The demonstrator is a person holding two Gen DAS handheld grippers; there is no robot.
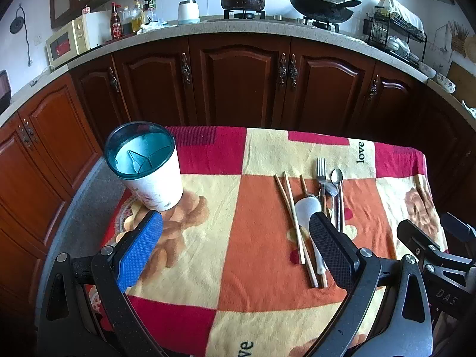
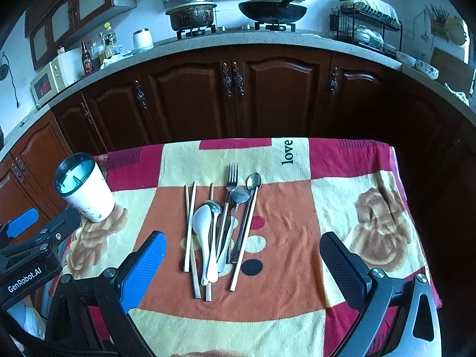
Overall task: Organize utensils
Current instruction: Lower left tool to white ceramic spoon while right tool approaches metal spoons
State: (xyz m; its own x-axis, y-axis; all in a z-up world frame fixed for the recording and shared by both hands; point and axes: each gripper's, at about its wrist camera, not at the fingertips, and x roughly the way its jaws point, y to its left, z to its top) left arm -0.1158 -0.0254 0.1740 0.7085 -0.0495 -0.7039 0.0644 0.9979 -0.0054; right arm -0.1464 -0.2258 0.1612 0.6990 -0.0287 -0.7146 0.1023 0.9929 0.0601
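While both tools hovered above the near edge of the patchwork tablecloth [image 2: 285,312], neither had hold of anything: the left gripper [image 1: 235,238] stood with its jaws spread wide and empty, and the right gripper [image 2: 242,255] was equally wide apart, straddling the near ends of the cutlery without touching it. Just beyond lay the pile on the orange patch: wooden chopsticks [image 2: 190,229] on its left, a white ceramic spoon [image 2: 202,223] overlapping metal spoons [image 2: 253,183], and a fork [image 2: 232,175] pointing far. Well apart, at the cloth's far left, a white utensil holder [image 1: 151,175] with a teal divided rim stood upright. Farther still ran dark wooden cabinets [image 2: 190,101] under a counter.
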